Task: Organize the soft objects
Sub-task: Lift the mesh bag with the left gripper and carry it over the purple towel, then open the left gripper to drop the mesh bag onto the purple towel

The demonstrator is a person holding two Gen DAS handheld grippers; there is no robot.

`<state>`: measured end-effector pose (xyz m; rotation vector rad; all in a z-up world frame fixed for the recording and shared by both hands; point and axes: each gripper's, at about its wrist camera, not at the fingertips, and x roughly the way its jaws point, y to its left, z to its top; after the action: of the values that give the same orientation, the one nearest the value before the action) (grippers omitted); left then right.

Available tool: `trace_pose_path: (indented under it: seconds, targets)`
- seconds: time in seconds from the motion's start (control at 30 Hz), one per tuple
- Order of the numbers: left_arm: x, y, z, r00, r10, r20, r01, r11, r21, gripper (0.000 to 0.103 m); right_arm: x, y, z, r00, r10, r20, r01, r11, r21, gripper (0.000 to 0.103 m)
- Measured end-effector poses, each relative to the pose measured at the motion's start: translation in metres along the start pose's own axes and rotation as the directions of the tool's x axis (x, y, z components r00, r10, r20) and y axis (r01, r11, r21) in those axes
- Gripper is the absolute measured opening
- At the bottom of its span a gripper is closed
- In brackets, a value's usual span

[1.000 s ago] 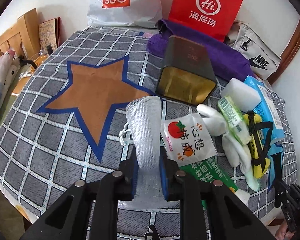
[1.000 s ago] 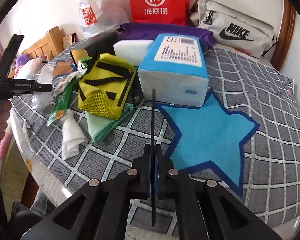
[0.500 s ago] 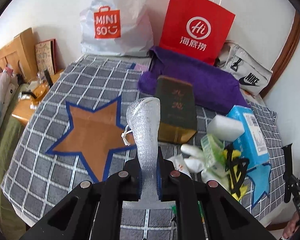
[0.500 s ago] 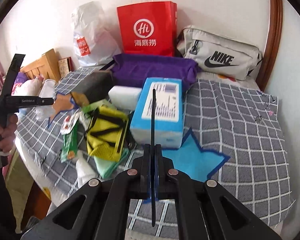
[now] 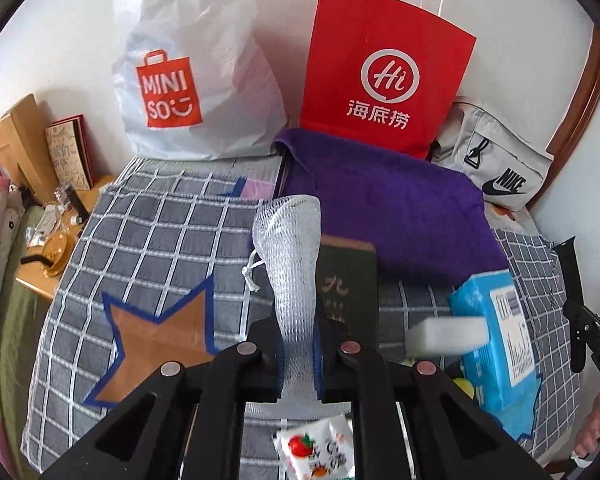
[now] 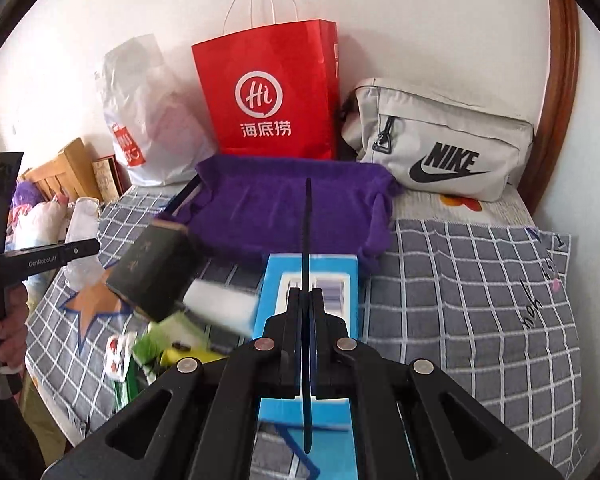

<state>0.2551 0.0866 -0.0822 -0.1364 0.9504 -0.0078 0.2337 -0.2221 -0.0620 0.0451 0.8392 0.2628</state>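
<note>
My left gripper (image 5: 299,354) is shut on a white mesh net bag (image 5: 292,256) and holds it upright, high above the checked cloth. From the right wrist view the bag (image 6: 82,236) shows at the far left. My right gripper (image 6: 305,340) is shut on a thin black strap (image 6: 307,240) that stands up between the pads. Below lie a blue tissue pack (image 6: 312,280), a white sponge (image 6: 220,304), a purple towel (image 6: 288,204), a yellow pouch (image 6: 188,356) and a tomato-print sachet (image 5: 320,452).
A dark tin box (image 5: 348,284) lies in the middle. A brown star (image 5: 156,340) marks the cloth at left. A white Miniso bag (image 5: 188,80), a red paper bag (image 5: 384,72) and a grey Nike bag (image 6: 444,152) line the wall. A wooden bedside stand (image 5: 48,256) is left.
Both grippers have risen and pulled back from the table, so the objects look smaller and lower. The left one still holds the mesh bag, the right one the strap.
</note>
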Motion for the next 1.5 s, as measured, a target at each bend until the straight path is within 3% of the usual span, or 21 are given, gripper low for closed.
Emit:
trace_pose_path:
  seconds: [0.37, 0.83, 1.17, 1.5]
  targets:
    - [0.046, -0.016, 0.06, 0.999, -0.048, -0.013, 0.049, 0.998, 0.031, 0.01, 0.065, -0.027, 0.053, 0.999, 0.019, -0.029, -0.017, 0.998, 0.064, 0.003]
    - [0.108, -0.027, 0.1, 0.994, -0.058, -0.091, 0.063, 0.997, 0.046, 0.011, 0.139, -0.04, 0.102, 0.998, 0.008, -0.058, -0.008, 1.0, 0.011, 0.003]
    - [0.161, -0.046, 0.124, 0.987, -0.062, -0.151, 0.074, 0.995, 0.074, 0.011, 0.184, -0.057, 0.1, 0.991, 0.021, -0.133, -0.017, 0.999, 0.033, 0.003]
    - [0.198, -0.047, 0.129, 0.973, -0.107, -0.203, 0.114, 0.993, 0.023, 0.011, 0.213, -0.069, 0.093, 0.972, 0.029, -0.233, -0.019, 0.999, 0.042, 0.003]
